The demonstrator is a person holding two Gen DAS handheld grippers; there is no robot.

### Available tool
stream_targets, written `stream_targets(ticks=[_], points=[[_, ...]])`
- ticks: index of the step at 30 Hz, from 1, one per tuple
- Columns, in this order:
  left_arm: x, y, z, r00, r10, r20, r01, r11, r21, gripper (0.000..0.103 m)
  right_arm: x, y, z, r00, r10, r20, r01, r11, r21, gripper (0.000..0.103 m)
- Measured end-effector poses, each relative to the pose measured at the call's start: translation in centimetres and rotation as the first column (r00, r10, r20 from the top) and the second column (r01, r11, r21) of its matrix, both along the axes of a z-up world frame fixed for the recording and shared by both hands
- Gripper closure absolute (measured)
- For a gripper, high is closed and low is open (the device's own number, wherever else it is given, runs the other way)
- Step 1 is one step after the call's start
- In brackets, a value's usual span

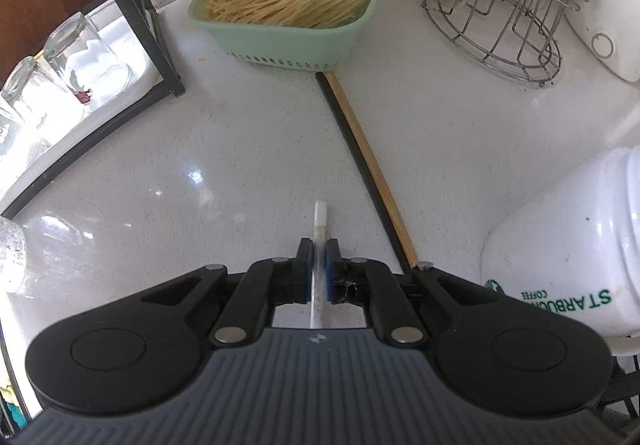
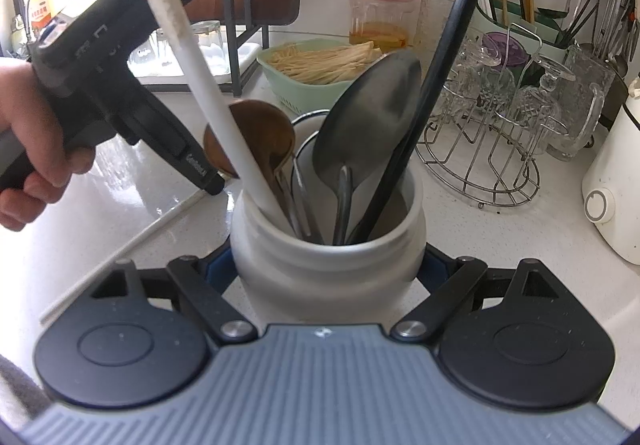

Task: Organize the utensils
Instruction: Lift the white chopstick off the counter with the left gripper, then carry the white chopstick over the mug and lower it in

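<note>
My left gripper [image 1: 319, 245] is shut on a white chopstick [image 1: 320, 217] that lies flat on the white counter, its tip poking out beyond the blue pads. Beside it, a black chopstick [image 1: 352, 161] and a wooden chopstick [image 1: 374, 161] lie side by side. My right gripper [image 2: 326, 265] is shut on the white jar [image 2: 320, 269], a pad on each side. The jar holds another white chopstick [image 2: 208, 85], a brown spoon [image 2: 256, 129], a large metal spoon [image 2: 372, 113] and a black chopstick [image 2: 440, 65]. In the right wrist view a hand holds the left gripper [image 2: 218, 185] down at the counter chopstick [image 2: 120, 265].
A mint basket [image 1: 280, 41] of thin sticks stands at the back. A wire rack [image 1: 500, 25] with glasses is at the right, next to a white appliance [image 1: 600, 41]. Upturned glasses [image 1: 80, 57] sit on a black-framed shelf at the left. The white jar [image 1: 560, 245] stands close on the right.
</note>
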State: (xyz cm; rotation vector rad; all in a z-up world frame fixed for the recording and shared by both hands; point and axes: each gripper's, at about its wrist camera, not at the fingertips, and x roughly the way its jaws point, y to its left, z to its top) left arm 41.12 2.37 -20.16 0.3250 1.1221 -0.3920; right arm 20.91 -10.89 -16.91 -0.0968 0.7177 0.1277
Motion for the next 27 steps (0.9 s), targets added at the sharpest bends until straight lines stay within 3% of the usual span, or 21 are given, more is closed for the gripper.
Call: stream_targets(ticks=[12, 27], points=[[-3.7, 1.7, 7.0, 0.992, 0.064, 0.110, -0.049, 0.990, -0.133, 0.096, 0.1, 0.0, 0.0, 1.000, 0.004, 0.004, -0.004, 1.000, 0.000, 0.011], [-9.3, 4.6, 15.0, 0.962, 0.174, 0.208, -0.103, 0.944, -0.313, 0.096, 0.6, 0.2, 0.1, 1.000, -0.015, -0.005, 0.015, 1.000, 0.005, 0.011]])
